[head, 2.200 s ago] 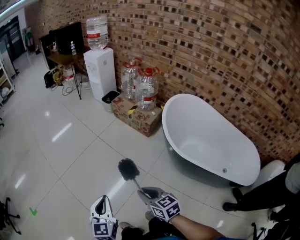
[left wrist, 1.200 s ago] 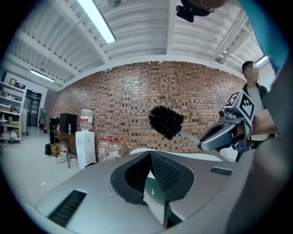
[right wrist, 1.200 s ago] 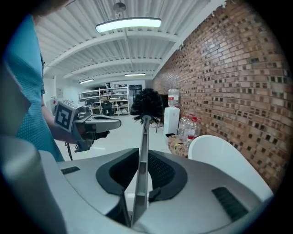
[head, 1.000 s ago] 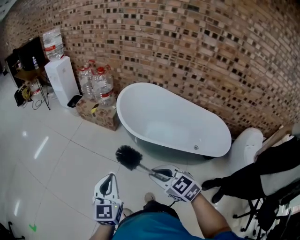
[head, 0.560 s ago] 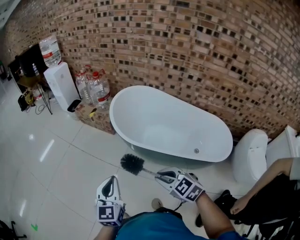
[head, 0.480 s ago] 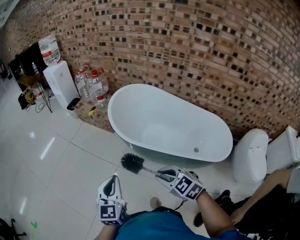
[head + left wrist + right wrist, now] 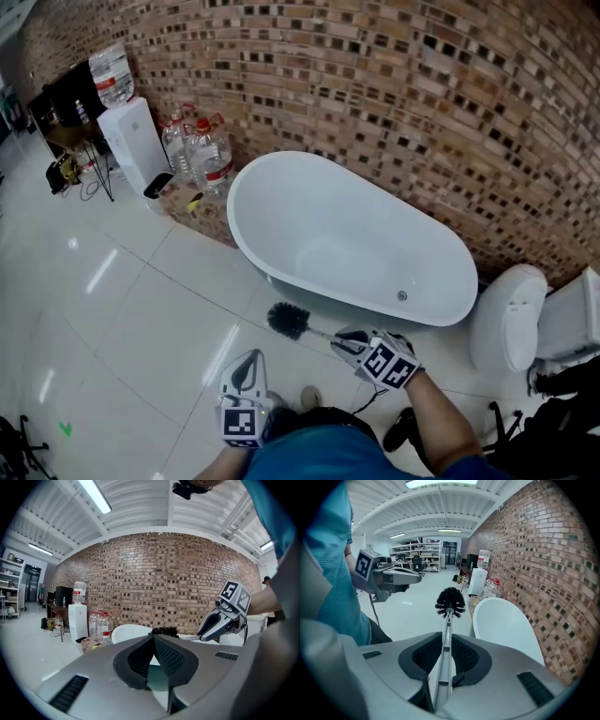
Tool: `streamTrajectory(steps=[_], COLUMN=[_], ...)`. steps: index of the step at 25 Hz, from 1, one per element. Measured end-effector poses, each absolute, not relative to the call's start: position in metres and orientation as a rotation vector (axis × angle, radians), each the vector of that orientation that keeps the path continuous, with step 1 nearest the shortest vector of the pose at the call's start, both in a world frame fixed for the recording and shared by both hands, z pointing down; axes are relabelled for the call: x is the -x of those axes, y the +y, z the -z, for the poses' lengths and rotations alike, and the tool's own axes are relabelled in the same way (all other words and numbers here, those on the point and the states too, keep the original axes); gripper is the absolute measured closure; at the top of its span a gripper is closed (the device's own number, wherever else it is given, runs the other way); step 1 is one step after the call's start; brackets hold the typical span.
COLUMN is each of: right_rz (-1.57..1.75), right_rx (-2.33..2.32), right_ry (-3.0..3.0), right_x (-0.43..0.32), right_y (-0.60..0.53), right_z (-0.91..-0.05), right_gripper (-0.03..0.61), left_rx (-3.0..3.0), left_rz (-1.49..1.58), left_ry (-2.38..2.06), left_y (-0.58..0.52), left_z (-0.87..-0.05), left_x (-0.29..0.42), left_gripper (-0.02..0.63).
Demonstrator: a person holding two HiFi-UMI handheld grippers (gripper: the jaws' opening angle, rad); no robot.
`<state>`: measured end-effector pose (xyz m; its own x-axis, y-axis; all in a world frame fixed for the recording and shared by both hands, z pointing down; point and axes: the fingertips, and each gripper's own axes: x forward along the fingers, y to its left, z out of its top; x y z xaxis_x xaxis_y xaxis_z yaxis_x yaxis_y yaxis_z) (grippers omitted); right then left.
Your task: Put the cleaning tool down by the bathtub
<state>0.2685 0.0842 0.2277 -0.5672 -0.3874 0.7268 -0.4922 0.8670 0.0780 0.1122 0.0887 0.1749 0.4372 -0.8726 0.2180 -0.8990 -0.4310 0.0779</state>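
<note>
Head view: cleaning brush (image 7: 286, 321) hangs just beside the bathtub (image 7: 281, 173), with the right gripper (image 7: 345, 337) clamped on its handle. Left gripper view: left gripper (image 7: 153, 639) has its jaws together, empty. Right gripper view: handle pinched between the pads, bristles forward. Judgement: lower the brush flat onto the floor (image 7: 141, 309) by the tub's base, then release.

We read no text anywhere: red labels on the water bottles (image 7: 214, 157) are too small to make out, marker cube (image 7: 387, 362) shows only black-and-white square patterns, no letters
</note>
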Motion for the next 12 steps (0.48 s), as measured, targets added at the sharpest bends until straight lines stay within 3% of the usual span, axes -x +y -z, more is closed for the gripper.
streamTrajectory(steps=[12], right_rz=[-0.199], right_rx=[-0.571], right_ry=[-2.171], right_x=[-0.261], right_y=[0.043], right_z=[-0.315], right_gripper=[0.494], left_rx=[-2.477], left_rz=[-0.257], left_ry=[-1.567], left_y=[0.048], left_z=[-0.221], left_x=[-0.118], left_gripper=[0.614])
